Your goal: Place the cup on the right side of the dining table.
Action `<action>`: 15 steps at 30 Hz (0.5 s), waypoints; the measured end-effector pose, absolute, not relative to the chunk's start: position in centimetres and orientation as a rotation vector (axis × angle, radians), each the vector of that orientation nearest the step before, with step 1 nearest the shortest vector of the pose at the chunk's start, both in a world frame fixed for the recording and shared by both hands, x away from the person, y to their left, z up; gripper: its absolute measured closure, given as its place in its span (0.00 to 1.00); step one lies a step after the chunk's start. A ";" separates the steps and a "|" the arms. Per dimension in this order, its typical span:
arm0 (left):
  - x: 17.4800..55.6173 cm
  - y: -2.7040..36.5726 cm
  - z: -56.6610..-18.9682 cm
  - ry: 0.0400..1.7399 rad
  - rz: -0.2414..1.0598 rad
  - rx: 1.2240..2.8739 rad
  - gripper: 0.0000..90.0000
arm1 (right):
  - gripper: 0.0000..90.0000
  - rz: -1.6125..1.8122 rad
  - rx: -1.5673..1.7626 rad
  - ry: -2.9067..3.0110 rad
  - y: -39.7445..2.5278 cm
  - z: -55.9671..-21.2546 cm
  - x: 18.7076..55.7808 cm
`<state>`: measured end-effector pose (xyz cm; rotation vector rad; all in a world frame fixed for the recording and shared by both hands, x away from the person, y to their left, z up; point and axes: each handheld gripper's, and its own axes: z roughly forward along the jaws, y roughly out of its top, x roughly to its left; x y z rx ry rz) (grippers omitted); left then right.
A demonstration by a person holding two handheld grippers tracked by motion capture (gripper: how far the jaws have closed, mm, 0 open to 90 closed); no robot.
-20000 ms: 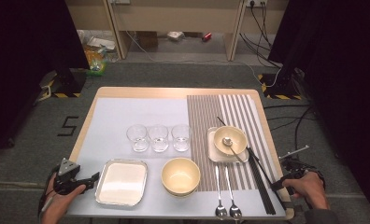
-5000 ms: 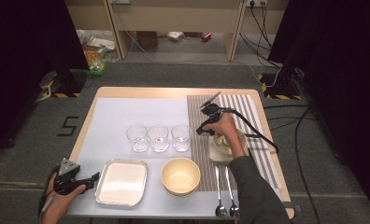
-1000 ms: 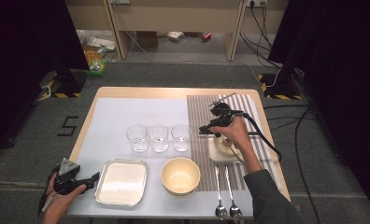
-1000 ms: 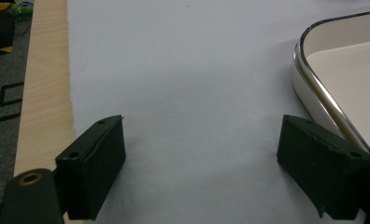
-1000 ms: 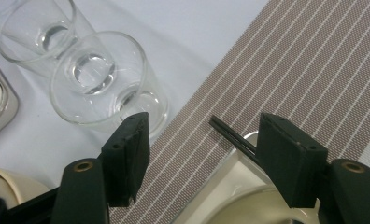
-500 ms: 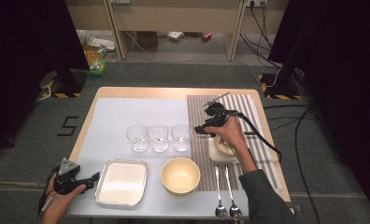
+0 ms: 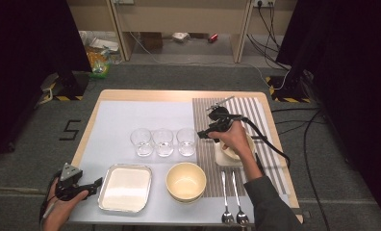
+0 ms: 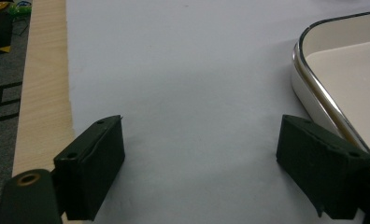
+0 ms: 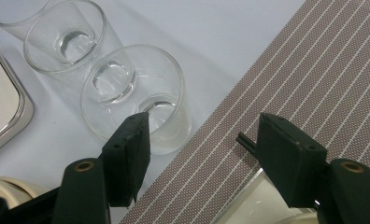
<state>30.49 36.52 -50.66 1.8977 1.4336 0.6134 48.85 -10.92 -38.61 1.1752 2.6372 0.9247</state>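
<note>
The right tool (image 7: 209,133) hovers with its jaws apart and empty just right of the nearest glass (image 9: 141,100), the rightmost of three in a row on the surface (image 7: 116,120); to my eye it is lining up to take that glass, which stands upright at the mat (image 9: 314,70) edge. The left tool (image 8: 202,154) rests low, jaws wide apart, just left of the tray (image 8: 342,79), probably parked out of the way. Against five seconds ago, the right tool has moved from above the small dish toward the glass; the left has stayed.
</note>
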 end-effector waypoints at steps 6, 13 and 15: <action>30.5 36.5 -50.7 1.434 0.614 1.897 0.16 | 0.41 0.924 1.168 2.640 -10.4 -38.9 48.9; 30.5 36.5 -50.7 1.433 0.619 1.892 0.16 | 0.44 0.900 1.133 2.654 -8.9 -38.9 49.0; 30.5 36.5 -50.7 1.432 0.621 1.889 0.16 | 0.46 0.886 1.127 2.652 -8.6 -39.0 49.2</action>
